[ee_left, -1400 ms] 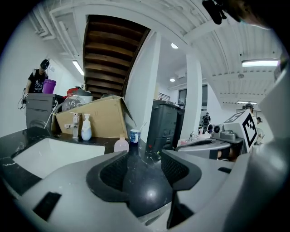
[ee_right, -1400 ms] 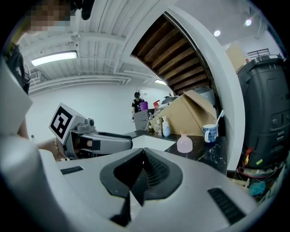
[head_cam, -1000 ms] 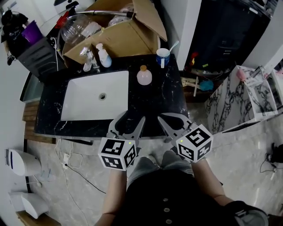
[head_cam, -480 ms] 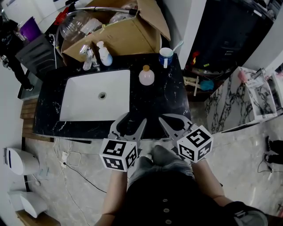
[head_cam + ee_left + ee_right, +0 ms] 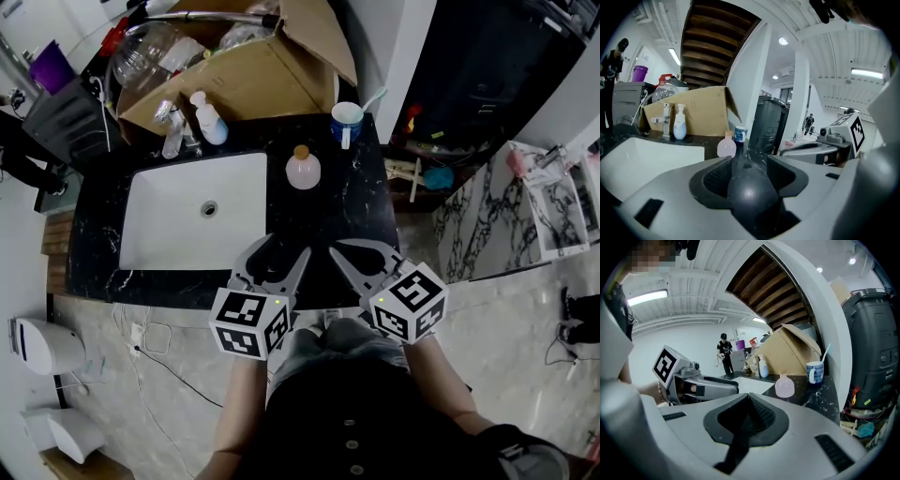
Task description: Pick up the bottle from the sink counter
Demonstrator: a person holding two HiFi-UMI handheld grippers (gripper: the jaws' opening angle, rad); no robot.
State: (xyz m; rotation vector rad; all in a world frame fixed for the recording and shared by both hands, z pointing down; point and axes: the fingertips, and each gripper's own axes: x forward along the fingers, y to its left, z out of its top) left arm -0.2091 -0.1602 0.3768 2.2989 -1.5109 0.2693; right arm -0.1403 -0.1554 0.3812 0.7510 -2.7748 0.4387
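The pink round bottle (image 5: 303, 169) with a cork-coloured cap stands upright on the black marble counter (image 5: 349, 208), just right of the white sink (image 5: 164, 220). It also shows as the bottle (image 5: 726, 146) in the left gripper view and the bottle (image 5: 784, 386) in the right gripper view. Both grippers hover side by side over the counter's front edge, well short of the bottle. My left gripper (image 5: 281, 248) (image 5: 749, 159) is open and empty. My right gripper (image 5: 342, 253) (image 5: 749, 395) has its tips together, with nothing held.
A blue mug (image 5: 346, 121) with a toothbrush stands at the back right corner. A white pump bottle (image 5: 208, 120) and a faucet (image 5: 171, 131) stand behind the sink. A cardboard box (image 5: 253, 75) backs the counter. A dark bin (image 5: 766, 126) stands to its right.
Both grippers keep their place at the counter's front edge. The head view has drifted, so the counter sits slightly further left. A person at the far left has moved.
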